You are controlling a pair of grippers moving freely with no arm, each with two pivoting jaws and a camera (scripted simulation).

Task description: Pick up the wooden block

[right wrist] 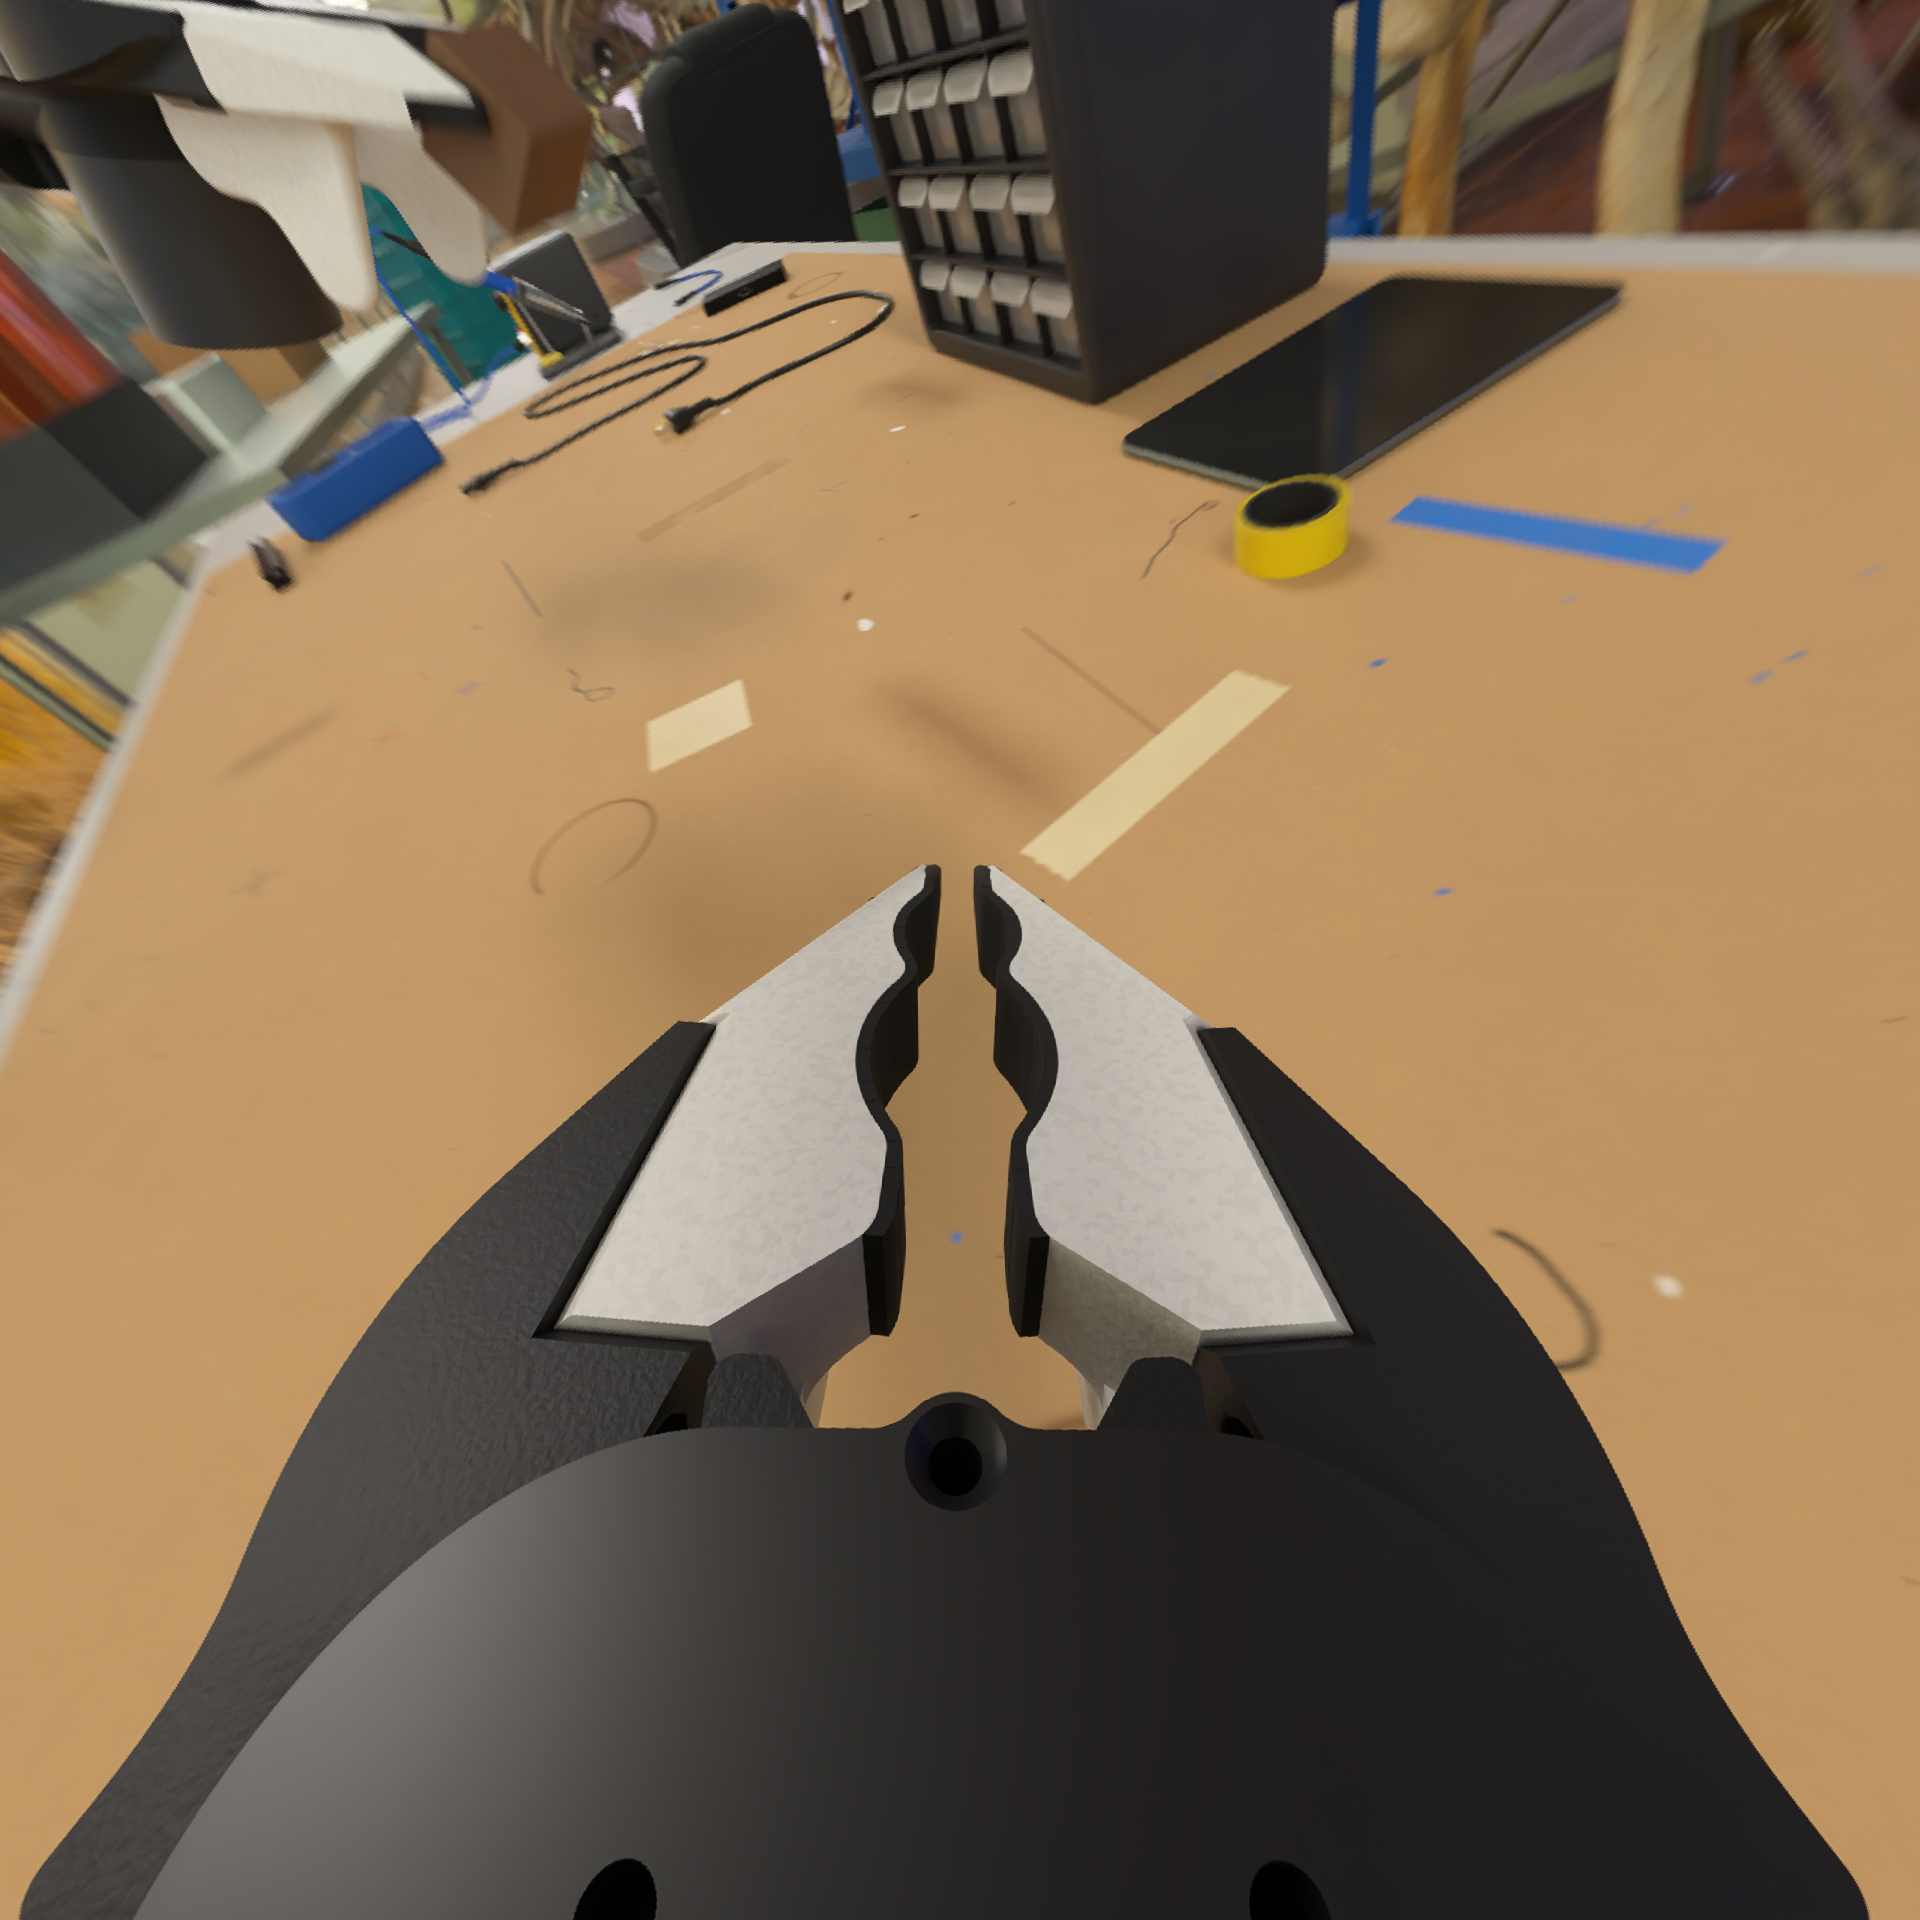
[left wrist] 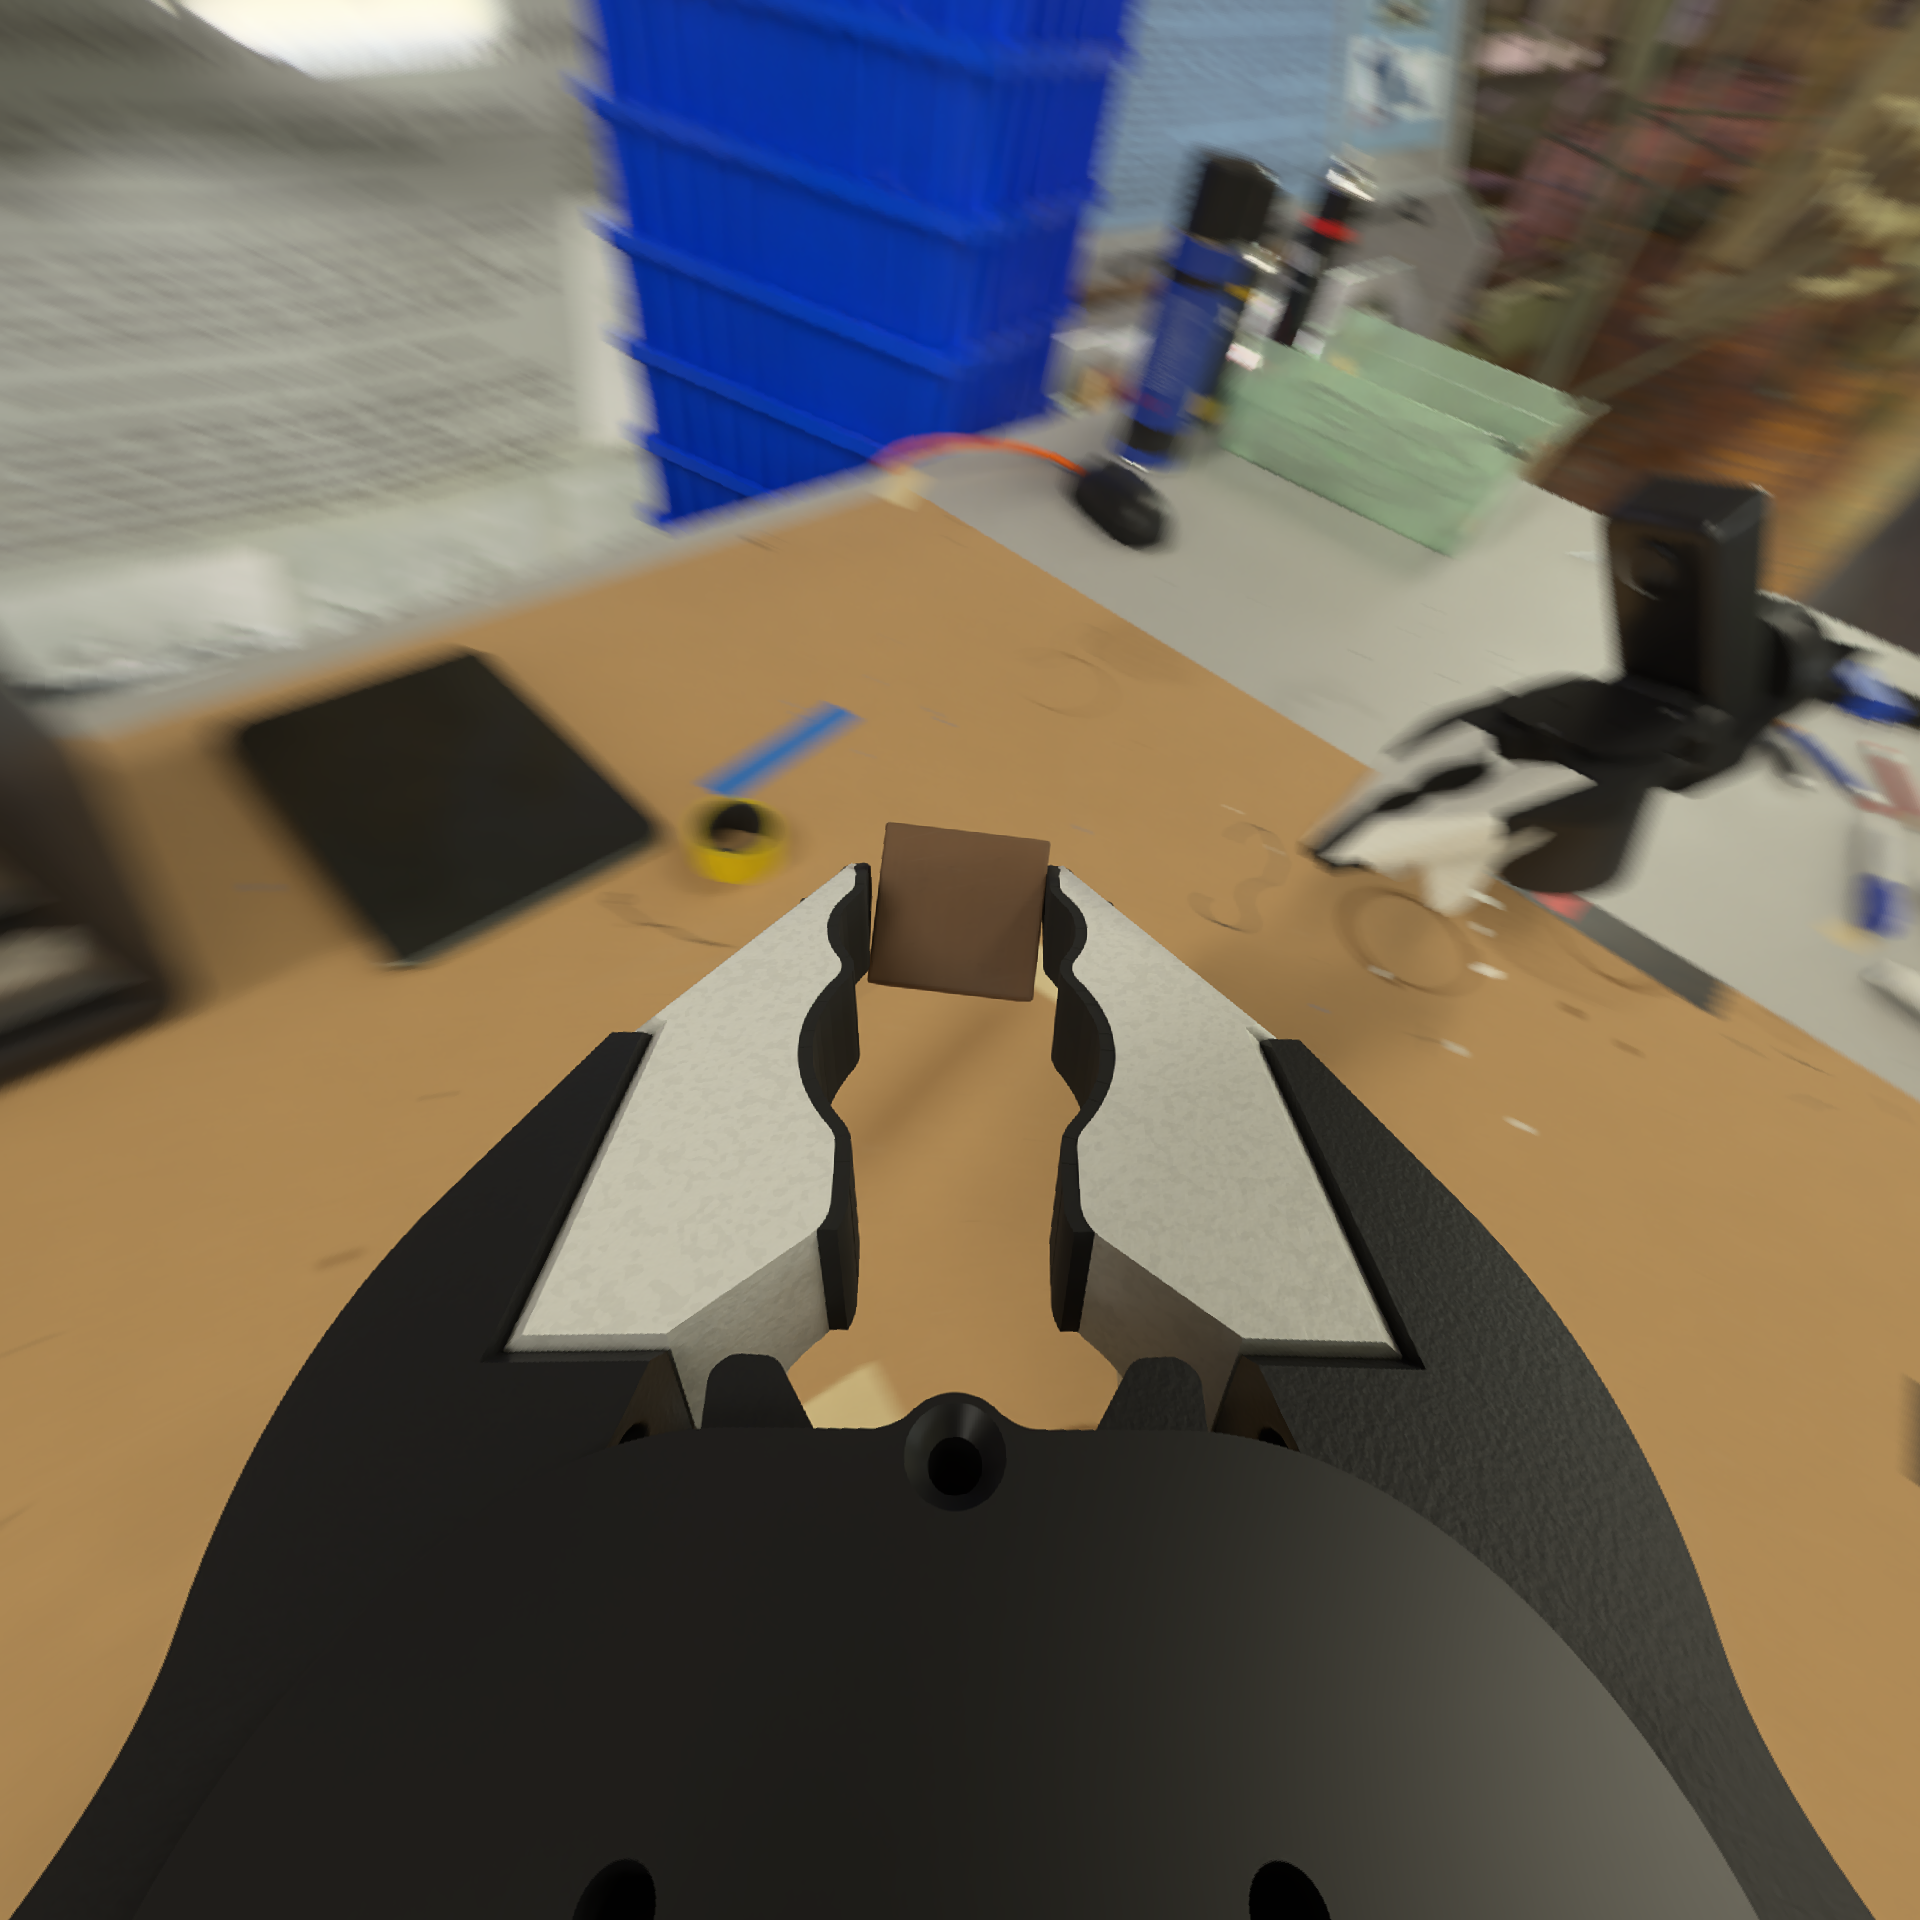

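The wooden block (left wrist: 958, 910) is a brown cube held between the tips of my left gripper (left wrist: 956, 914), which is shut on it and holds it above the tan table top (left wrist: 520, 1195). In the right wrist view the same block (right wrist: 520, 114) shows at the top left, high off the table in the other gripper's white fingers (right wrist: 312, 156). My right gripper (right wrist: 957, 883) is empty with its tips almost together, low over the table (right wrist: 416, 987). It also shows at the right of the left wrist view (left wrist: 1392, 842).
A yellow tape roll (left wrist: 736, 840) (right wrist: 1291, 525), a black tablet (left wrist: 436, 800) (right wrist: 1382, 374) and blue tape strip (right wrist: 1558, 532) lie on the table. A black drawer cabinet (right wrist: 1049, 177), black cable (right wrist: 686, 384), stacked blue bins (left wrist: 842, 249) and a spray can (left wrist: 1195, 312) stand at the edges.
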